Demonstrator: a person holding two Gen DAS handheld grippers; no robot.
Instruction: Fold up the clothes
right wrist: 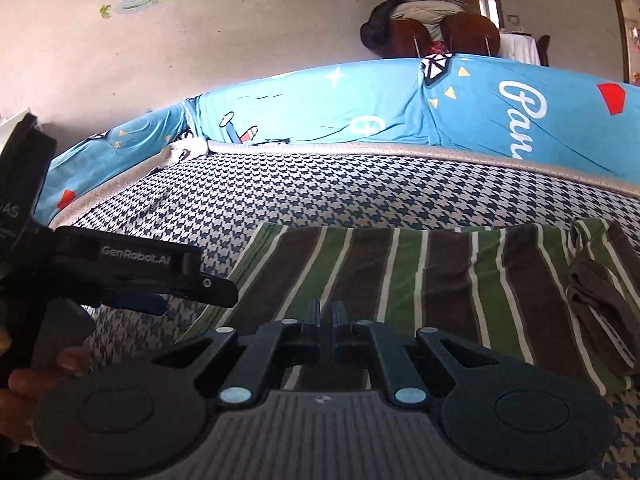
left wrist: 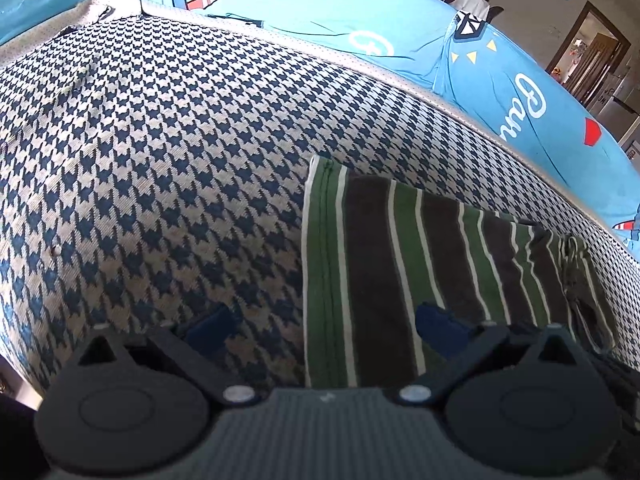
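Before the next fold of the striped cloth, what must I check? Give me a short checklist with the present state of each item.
1. Striped cloth lies flat on the houndstooth cushion: mostly ok; its right end is bunched.
2. Left gripper open: ok, fingers wide apart.
3. Left gripper straddles the cloth's left edge: ok, one finger over the cloth, the other over the cushion.
4. Right gripper free of fabric: ok, jaws shut, nothing visible between them.
5. Fold layers aligned underneath: cannot tell.
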